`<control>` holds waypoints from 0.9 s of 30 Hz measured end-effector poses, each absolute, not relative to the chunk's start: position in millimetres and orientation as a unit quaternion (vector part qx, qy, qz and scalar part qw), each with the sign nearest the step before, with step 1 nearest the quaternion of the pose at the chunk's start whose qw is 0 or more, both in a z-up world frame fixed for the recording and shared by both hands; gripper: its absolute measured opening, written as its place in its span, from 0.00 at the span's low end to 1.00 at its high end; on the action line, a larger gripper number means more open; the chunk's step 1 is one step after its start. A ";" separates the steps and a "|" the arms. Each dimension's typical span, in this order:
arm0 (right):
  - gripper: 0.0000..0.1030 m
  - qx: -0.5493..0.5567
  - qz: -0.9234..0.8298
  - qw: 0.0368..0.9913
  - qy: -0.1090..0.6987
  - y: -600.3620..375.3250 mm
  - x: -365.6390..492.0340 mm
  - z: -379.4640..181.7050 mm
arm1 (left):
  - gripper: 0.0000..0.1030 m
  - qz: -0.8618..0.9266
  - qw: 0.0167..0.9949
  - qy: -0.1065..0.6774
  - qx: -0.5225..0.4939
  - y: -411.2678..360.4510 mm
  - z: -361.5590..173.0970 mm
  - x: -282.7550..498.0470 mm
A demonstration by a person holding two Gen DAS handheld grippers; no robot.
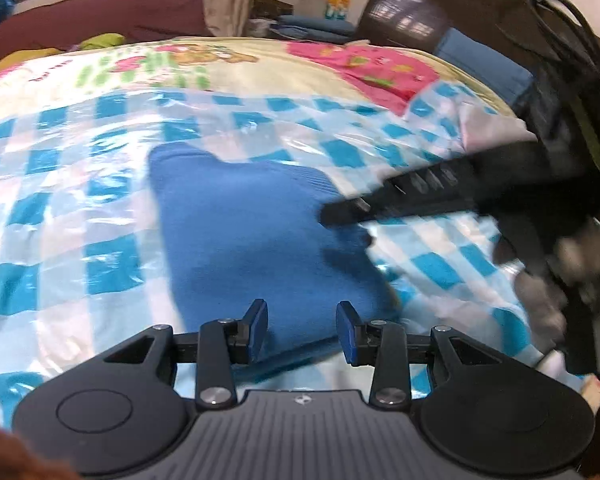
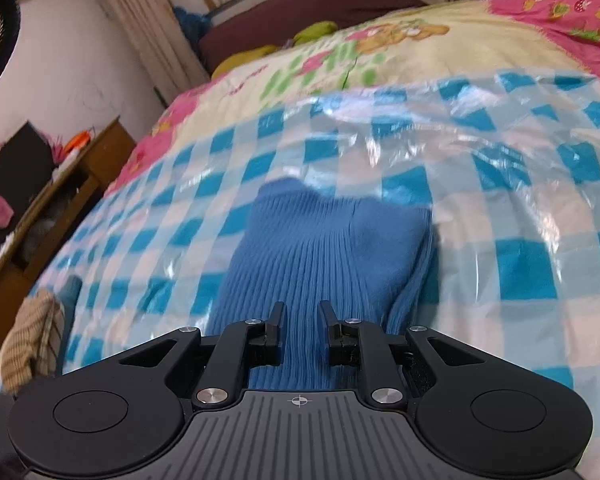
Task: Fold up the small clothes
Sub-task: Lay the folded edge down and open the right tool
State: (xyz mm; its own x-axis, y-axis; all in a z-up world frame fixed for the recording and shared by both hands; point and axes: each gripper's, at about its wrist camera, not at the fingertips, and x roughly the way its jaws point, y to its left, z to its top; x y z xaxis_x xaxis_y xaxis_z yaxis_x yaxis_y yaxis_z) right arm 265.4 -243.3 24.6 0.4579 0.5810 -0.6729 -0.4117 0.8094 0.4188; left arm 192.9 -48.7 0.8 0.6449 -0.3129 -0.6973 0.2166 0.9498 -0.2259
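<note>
A small blue ribbed knit garment (image 1: 256,236) lies folded on a blue-and-white checked plastic sheet (image 1: 60,184) on the bed. My left gripper (image 1: 302,330) is open, its blue-padded fingers just above the garment's near edge, holding nothing. The right gripper (image 1: 346,210) reaches in from the right, blurred, its tip at the garment's right edge. In the right wrist view the garment (image 2: 324,248) lies straight ahead, and my right gripper (image 2: 303,330) has its fingers partly apart over the fabric, with nothing pinched between them.
A cartoon-print bedspread (image 1: 228,64) covers the bed beyond the sheet. A dark headboard (image 1: 420,8) and blue pillow (image 1: 480,60) are at the right. A wooden cabinet (image 2: 60,184) stands beside the bed, and striped cloth (image 2: 32,340) hangs at the bed's edge.
</note>
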 end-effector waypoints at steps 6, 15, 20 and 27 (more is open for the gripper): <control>0.14 0.049 0.264 0.839 0.473 -247.4 250.2 -2.9 | 0.43 -0.115 0.897 0.422 -0.065 -29.4 -18.3 199.0; 0.10 0.030 0.252 0.836 0.486 -250.2 235.9 -15.3 | 0.43 -0.104 0.891 0.436 -0.073 -24.9 -26.5 195.6; 0.10 0.027 0.248 0.833 0.494 -253.4 231.6 -6.9 | 0.43 -0.108 0.897 0.423 -0.078 -21.5 -17.2 196.1; 0.21 0.054 0.244 0.862 0.441 -255.8 248.0 30.3 | 0.44 -0.099 0.905 0.403 -0.092 -14.2 -5.9 218.1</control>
